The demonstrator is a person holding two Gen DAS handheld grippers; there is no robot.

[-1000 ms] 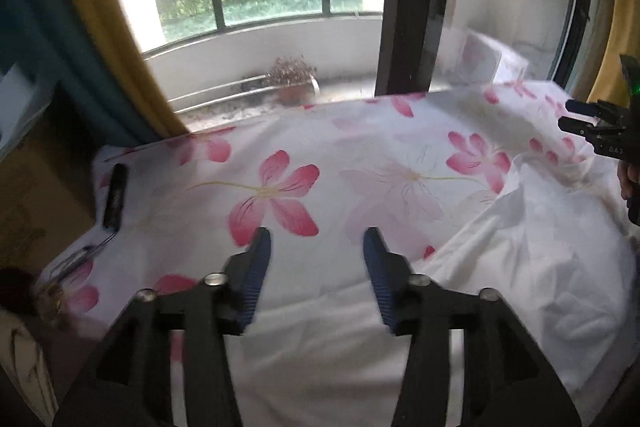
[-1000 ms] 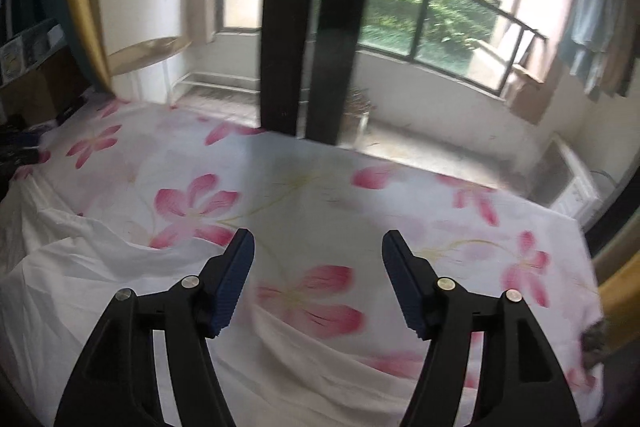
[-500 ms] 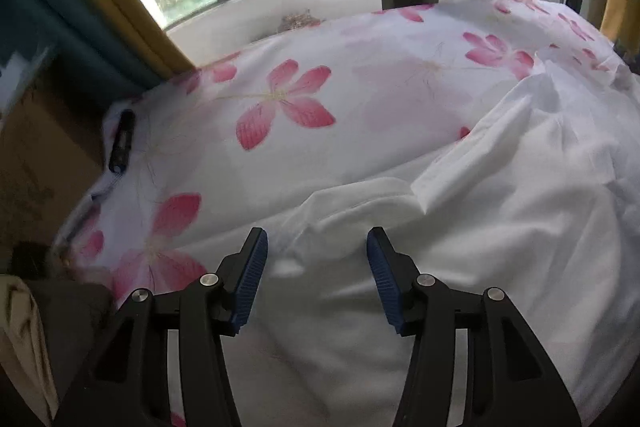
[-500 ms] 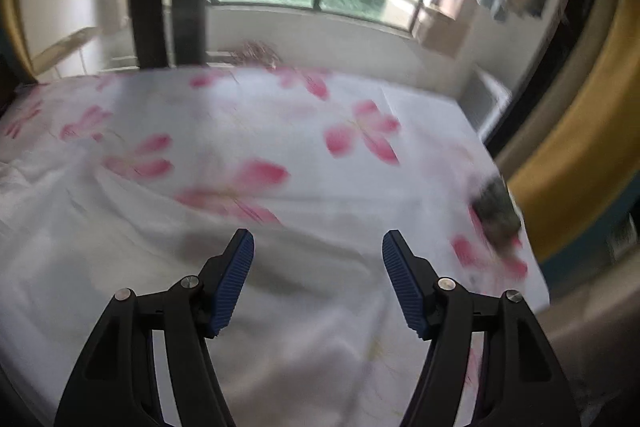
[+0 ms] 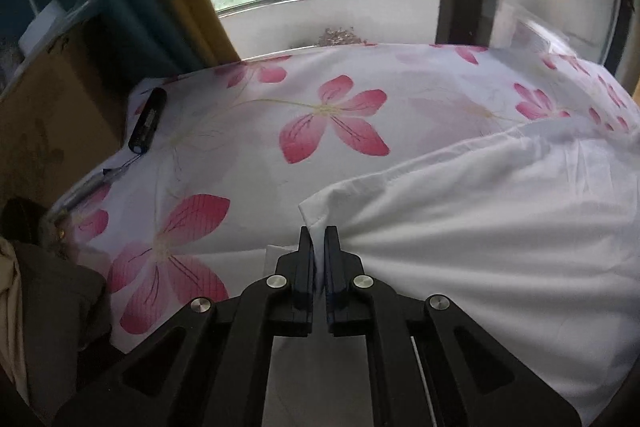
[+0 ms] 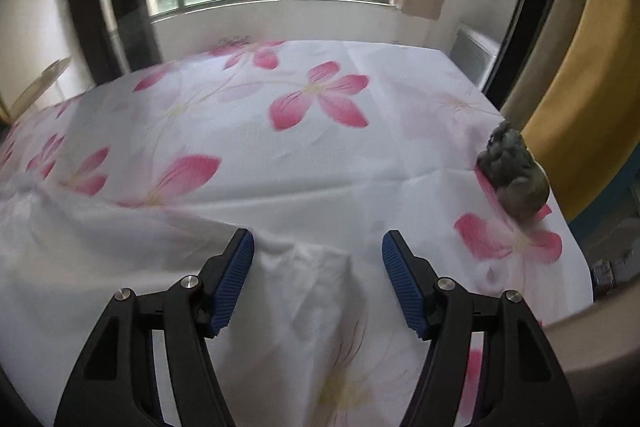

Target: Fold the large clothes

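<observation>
A white garment (image 5: 500,227) lies crumpled on a bed covered by a white sheet (image 5: 248,131) printed with large pink flowers. Its plain, unprinted cloth is heaped in soft folds along the near side of the bed, and its long axis runs across the bed from side to side. In the left wrist view one corner of it points toward the left, with creases fanning out to the right from the pinch point.

The left gripper (image 5: 319,239) has just been closing, and its fingers now stand together, clamped on that corner of the garment, a thin strip of white cloth showing between them.

The right gripper (image 6: 318,247) has its blue-padded fingers (image 6: 234,283) wide apart, hovering over the garment's other end; a rumpled fold lies between them, but the pads do not press on it.

A dark tube-shaped object (image 5: 147,121) lies near the sheet's left edge, and a grey-green lump (image 6: 512,175) sits at its right edge.
</observation>
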